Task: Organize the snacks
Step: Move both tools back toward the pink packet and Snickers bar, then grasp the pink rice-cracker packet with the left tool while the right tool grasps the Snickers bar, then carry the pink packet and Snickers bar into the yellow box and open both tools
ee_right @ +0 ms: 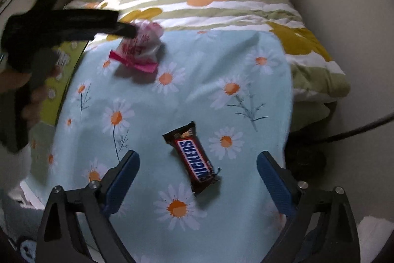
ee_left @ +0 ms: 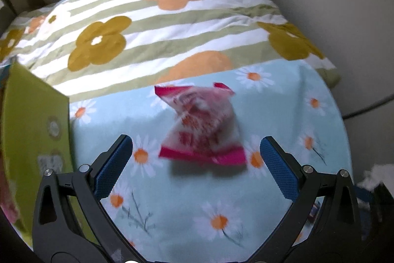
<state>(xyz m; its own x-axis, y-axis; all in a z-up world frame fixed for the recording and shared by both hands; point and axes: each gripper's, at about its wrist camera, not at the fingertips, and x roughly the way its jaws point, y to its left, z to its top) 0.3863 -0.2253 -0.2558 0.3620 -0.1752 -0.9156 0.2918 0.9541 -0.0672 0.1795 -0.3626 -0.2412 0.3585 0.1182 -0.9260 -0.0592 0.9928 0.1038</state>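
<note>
A pink and clear snack packet (ee_left: 202, 125) lies on the light blue daisy cloth (ee_left: 197, 213), blurred by motion. My left gripper (ee_left: 196, 147) is open, its blue pads either side of the packet's near end, not closed on it. In the right wrist view the same packet (ee_right: 139, 48) sits at the far left, with the left gripper's black body (ee_right: 73, 24) over it. A Snickers bar (ee_right: 194, 159) lies on the cloth just ahead of my right gripper (ee_right: 198, 162), which is open and empty around it.
A green box (ee_left: 34, 130) stands at the left edge of the cloth. A striped flower quilt (ee_left: 160, 24) is bunched behind and to the right. A pale wall (ee_right: 344, 16) and a dark cable (ee_right: 357, 130) are on the right.
</note>
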